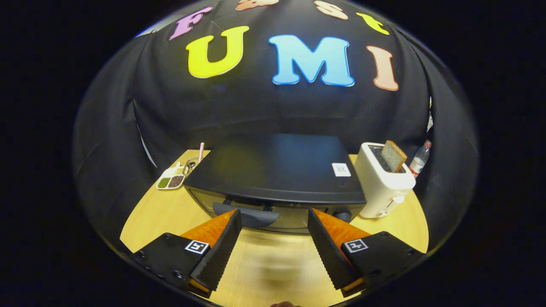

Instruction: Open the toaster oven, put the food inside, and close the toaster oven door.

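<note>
Tongs (274, 221) held wide open, gripping nothing, just before the grey handle (247, 216) of the shut black toaster oven (277, 170) on the pale wooden bench (166, 217).

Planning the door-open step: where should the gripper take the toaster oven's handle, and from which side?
Take the door handle, the horizontal bar along the top of the toaster oven door, near its middle. Come straight in from the front and slightly above. The gripper is open, fingers either side of the bar's right end, so shift slightly left.

Toaster oven (277, 179) front mostly hidden below its top.
</note>
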Motion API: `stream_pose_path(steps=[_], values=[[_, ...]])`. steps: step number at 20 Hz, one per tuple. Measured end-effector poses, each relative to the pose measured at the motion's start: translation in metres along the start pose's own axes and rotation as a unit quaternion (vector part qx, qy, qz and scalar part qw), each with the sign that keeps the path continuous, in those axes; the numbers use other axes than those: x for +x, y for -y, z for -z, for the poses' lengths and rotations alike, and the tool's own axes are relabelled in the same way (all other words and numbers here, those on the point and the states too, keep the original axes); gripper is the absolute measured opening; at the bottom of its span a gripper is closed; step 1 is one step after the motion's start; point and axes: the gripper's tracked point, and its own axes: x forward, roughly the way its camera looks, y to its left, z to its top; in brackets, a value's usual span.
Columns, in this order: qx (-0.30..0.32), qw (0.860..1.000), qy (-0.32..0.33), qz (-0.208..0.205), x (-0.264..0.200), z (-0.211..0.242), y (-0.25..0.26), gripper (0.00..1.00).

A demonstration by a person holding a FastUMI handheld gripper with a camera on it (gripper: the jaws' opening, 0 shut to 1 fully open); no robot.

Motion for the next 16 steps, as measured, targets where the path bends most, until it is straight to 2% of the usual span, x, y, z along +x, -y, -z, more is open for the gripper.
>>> stream_pose_path(steps=[6, 9, 16], values=[[-0.02, 0.992, 0.108, 0.066, -0.076, -0.062, 0.074, 0.99], [-0.004, 0.986, 0.15, 0.071, -0.125, -0.086, 0.093, 0.99], [0.005, 0.962, 0.233, 0.145, -0.233, -0.097, 0.15, 0.98]])
